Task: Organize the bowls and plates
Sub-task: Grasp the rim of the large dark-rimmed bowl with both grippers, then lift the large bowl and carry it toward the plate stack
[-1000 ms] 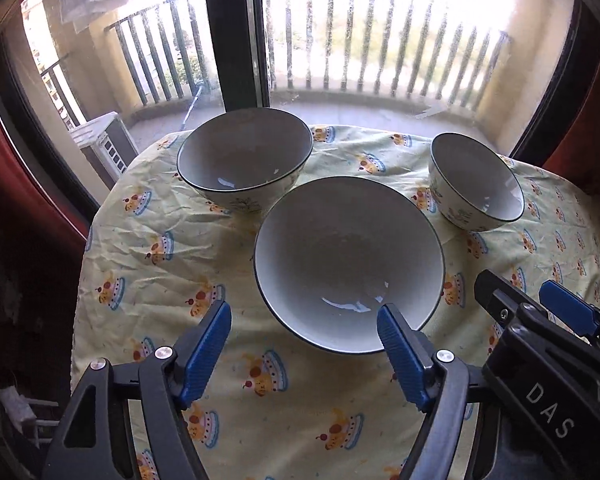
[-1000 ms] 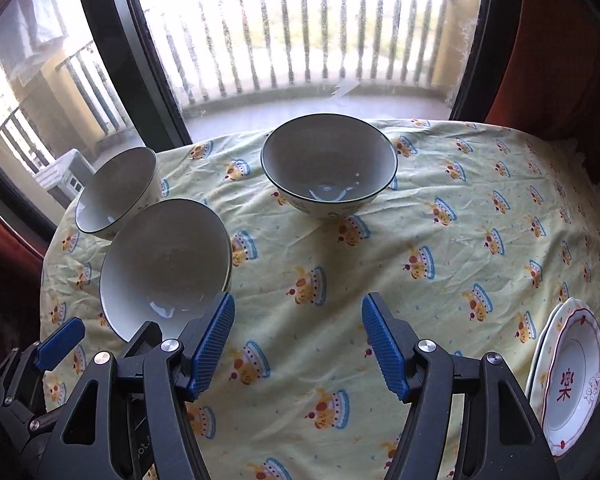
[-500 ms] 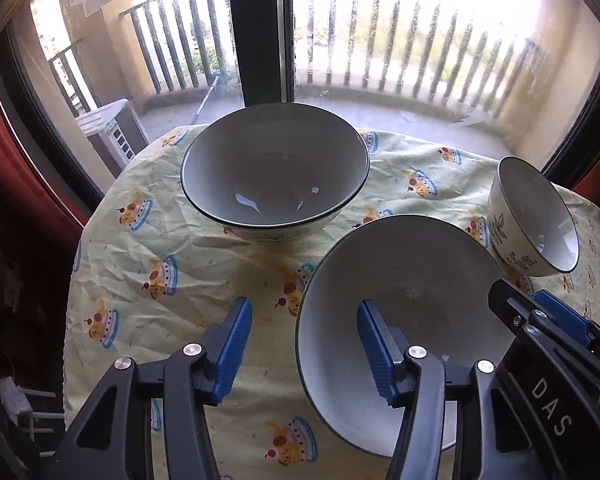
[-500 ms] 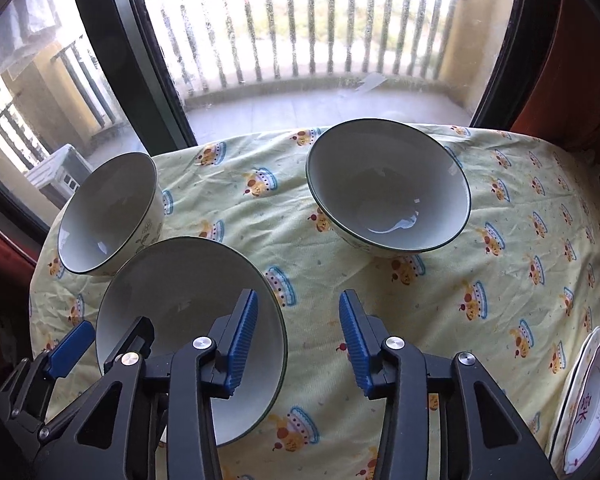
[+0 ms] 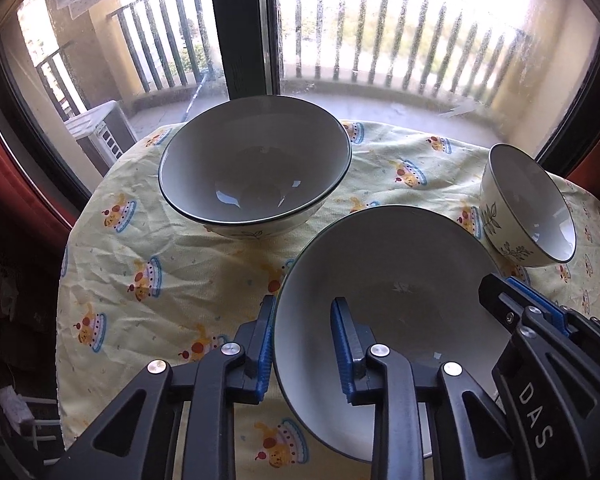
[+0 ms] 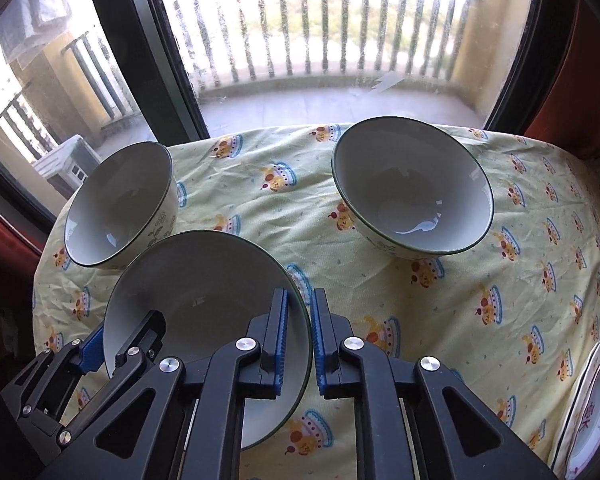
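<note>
step: two-handed lift of near bowl (image 5: pixel 384 280) | place: near edge of table (image 5: pixel 112 280), in front of far-left large bowl (image 5: pixel 256 160) and small bowl (image 5: pixel 528 204) | left hand-held gripper (image 5: pixel 302 348): closing across its left rim | right hand-held gripper (image 6: pixel 299 340): clamped on its right rim | advice: raise both together, keep level, clear neighbours' rims

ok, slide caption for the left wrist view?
Left gripper closing its jaws across the near bowl rim, right gripper opposite.

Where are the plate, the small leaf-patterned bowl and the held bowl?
plate (image 6: pixel 592 412), right wrist view, inner well.
small leaf-patterned bowl (image 5: pixel 512 236), left wrist view, outer wall.
held bowl (image 5: pixel 400 264), left wrist view, inner surface.
</note>
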